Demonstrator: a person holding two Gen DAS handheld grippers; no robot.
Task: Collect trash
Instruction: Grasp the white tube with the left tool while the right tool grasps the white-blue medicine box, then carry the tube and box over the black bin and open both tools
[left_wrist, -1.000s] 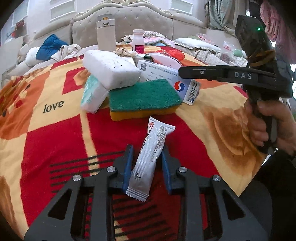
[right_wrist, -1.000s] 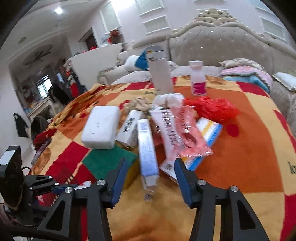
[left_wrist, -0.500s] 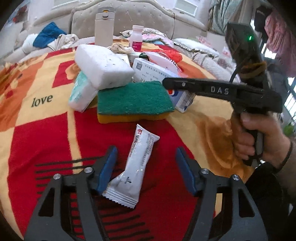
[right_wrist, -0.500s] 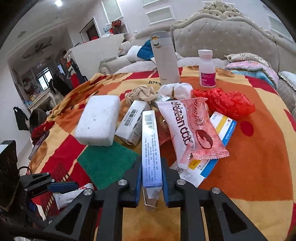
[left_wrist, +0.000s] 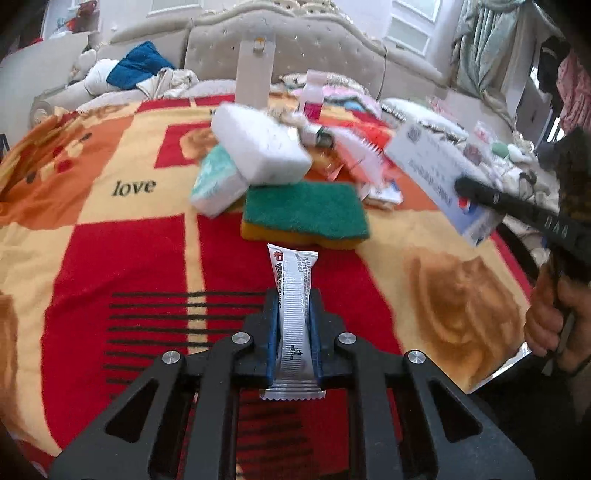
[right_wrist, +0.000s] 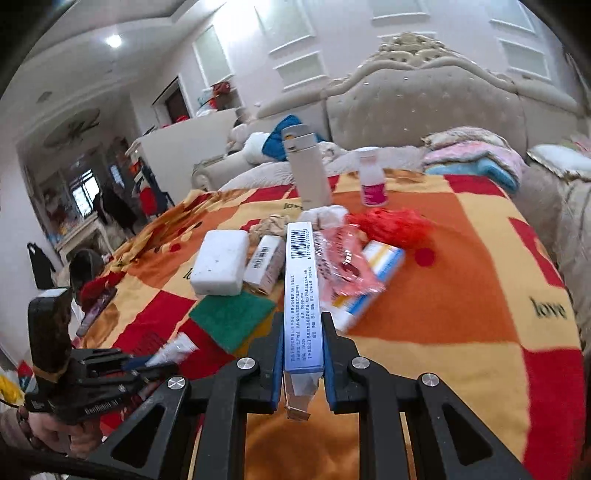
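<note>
My left gripper (left_wrist: 293, 306) is shut on a long white sachet (left_wrist: 294, 295) and holds it above the red blanket. My right gripper (right_wrist: 303, 325) is shut on a long blue-and-white carton (right_wrist: 302, 295), lifted off the pile; the carton also shows at the right of the left wrist view (left_wrist: 436, 177). The left gripper with the sachet shows low left in the right wrist view (right_wrist: 147, 363). More trash lies in a pile: a pink wrapper (right_wrist: 343, 262), a red plastic bag (right_wrist: 391, 225), a small barcode box (right_wrist: 264, 264), crumpled paper (right_wrist: 271, 225).
A green-and-yellow sponge (left_wrist: 304, 212), a white foam block (left_wrist: 258, 144) and a tissue pack (left_wrist: 216, 182) lie mid-blanket. A white flask (right_wrist: 308, 166) and a pink-labelled bottle (right_wrist: 373, 181) stand at the back. A blue-yellow box (right_wrist: 373, 280) lies under the wrapper. A headboard (right_wrist: 424, 99) is behind.
My left gripper closed on the sachet and lifted it. My right gripper, shut on the carton, raised it off the pile.
</note>
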